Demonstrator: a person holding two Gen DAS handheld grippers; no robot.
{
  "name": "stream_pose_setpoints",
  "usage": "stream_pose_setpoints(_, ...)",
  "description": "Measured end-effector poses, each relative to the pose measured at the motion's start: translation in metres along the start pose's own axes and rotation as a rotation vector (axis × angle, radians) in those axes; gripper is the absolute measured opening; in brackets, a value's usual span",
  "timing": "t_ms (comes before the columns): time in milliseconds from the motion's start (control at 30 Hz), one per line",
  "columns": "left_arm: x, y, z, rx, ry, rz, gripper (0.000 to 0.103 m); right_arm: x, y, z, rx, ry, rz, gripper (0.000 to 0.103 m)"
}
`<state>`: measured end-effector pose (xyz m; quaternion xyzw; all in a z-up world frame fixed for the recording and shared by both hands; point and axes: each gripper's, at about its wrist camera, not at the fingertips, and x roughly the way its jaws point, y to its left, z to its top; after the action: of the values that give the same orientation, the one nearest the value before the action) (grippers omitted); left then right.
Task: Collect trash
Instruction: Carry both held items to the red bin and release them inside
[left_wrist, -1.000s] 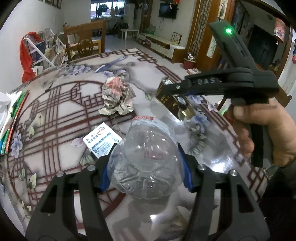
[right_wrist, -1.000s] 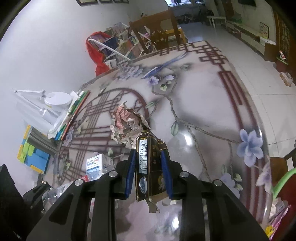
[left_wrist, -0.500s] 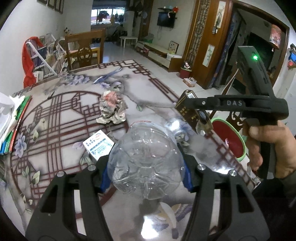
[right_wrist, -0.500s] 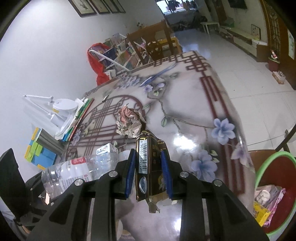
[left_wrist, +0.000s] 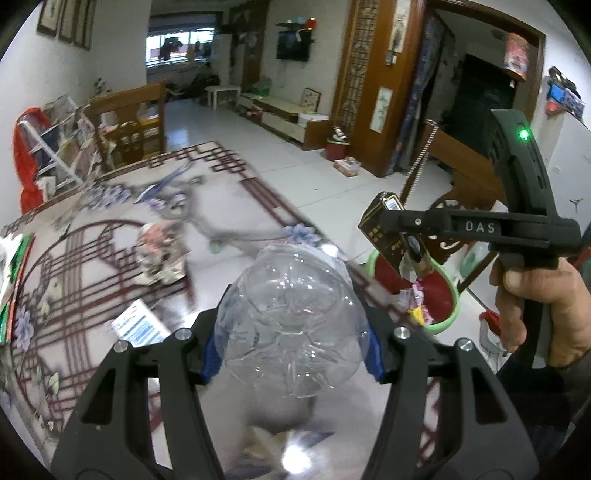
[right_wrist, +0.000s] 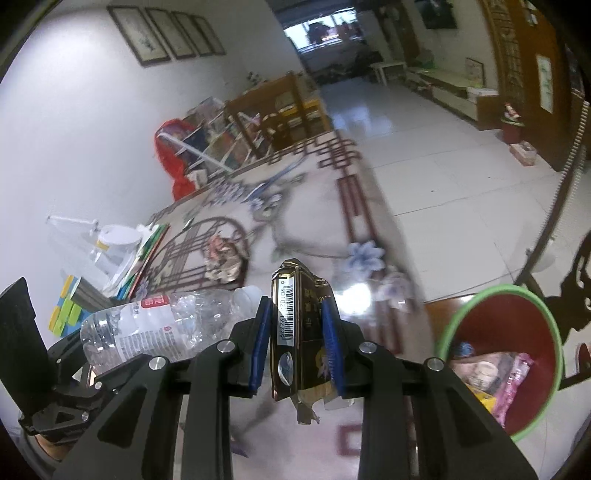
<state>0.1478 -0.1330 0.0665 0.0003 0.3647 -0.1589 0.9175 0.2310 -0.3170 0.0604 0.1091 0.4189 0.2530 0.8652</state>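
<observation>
My left gripper (left_wrist: 290, 347) is shut on a clear plastic bottle (left_wrist: 291, 325), held above the patterned table (left_wrist: 110, 258); the bottle also shows in the right wrist view (right_wrist: 162, 328). My right gripper (right_wrist: 297, 339) is shut on a crushed dark gold cigarette pack (right_wrist: 299, 332), seen in the left wrist view (left_wrist: 388, 229) above the red bin with a green rim (left_wrist: 439, 295). The bin (right_wrist: 517, 332) stands beside the table's right edge and holds wrappers. A crumpled paper ball (left_wrist: 159, 254) and a small white-blue box (left_wrist: 138, 325) lie on the table.
Books and a white lamp base (right_wrist: 118, 236) sit at the table's left edge. A wooden chair (left_wrist: 129, 125) stands at the far end. A dark carved chair (right_wrist: 576, 273) is near the bin. Tiled floor (right_wrist: 443, 166) lies beyond the table.
Both grippers have risen and moved right toward the table edge with their loads. The bin has come further into view under the cigarette pack.
</observation>
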Motion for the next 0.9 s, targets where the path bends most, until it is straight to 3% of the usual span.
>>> stream_pose_setpoints(500,0.062,-0.099,0.028,0.078,0.033,-0.169,0.057,-0.066,-0.122,-0.011,0.159,-0.082,-0.129,0.026)
stream_pose_setpoints(900,0.118,-0.165,0.039,0.148,0.099,-0.254,0.057,-0.078,-0.195,-0.022,0.266,-0.094,-0.189,0.026)
